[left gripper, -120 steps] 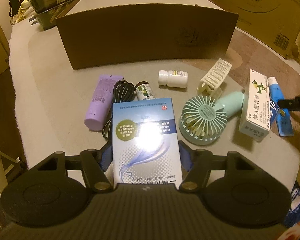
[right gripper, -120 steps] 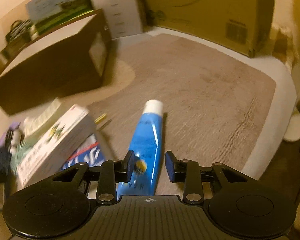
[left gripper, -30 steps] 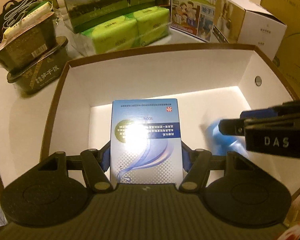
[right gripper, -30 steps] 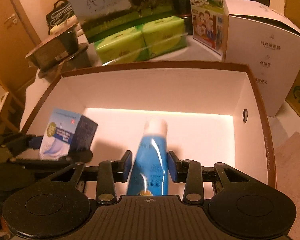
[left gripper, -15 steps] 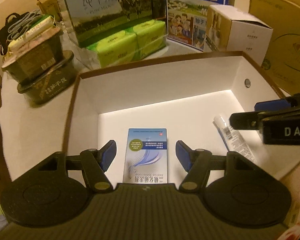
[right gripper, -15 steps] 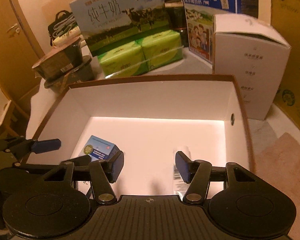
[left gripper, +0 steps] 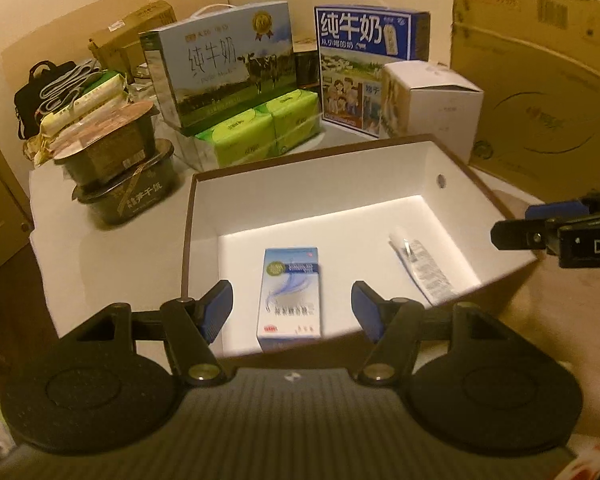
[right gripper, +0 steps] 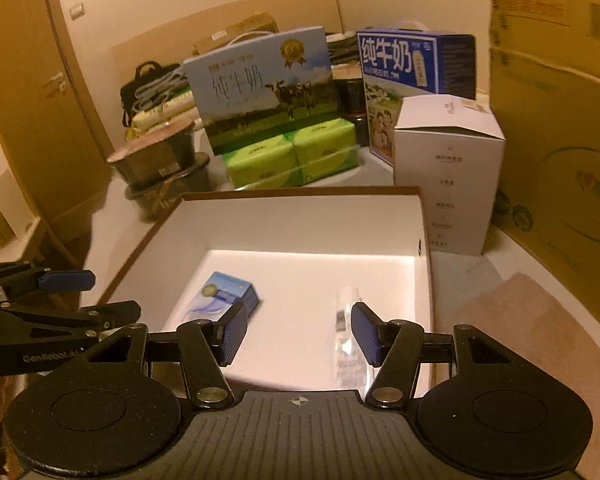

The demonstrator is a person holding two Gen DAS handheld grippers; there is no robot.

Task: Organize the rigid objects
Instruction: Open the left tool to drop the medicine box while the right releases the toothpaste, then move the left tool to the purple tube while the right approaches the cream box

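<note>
Two items already lie in the box [left gripper: 456,160]: the blue carton [left gripper: 291,288] flat on the floor at the near left, and the tube [left gripper: 420,266] on the right side, well apart from it, its plain printed back facing up and its cap toward the far wall. In the current views the rest of the box floor shows nothing else. Both grippers are empty with fingers spread wide: the left gripper [left gripper: 292,312] hangs above the near wall over the carton, and the right gripper [right gripper: 298,334] hangs above the near wall with the tube showing just inside its right finger.

Four seconds earlier the left gripper was clamped on the carton out on the table among a fan, bottles, another tube, a cable and boxes, while the right one was closing on the blue tube. One second ago both items were held inside the box. Half a second ago they were already released, and since then both grippers have pulled up and back. By that earlier table view, I judge several items are left to fetch.
</note>
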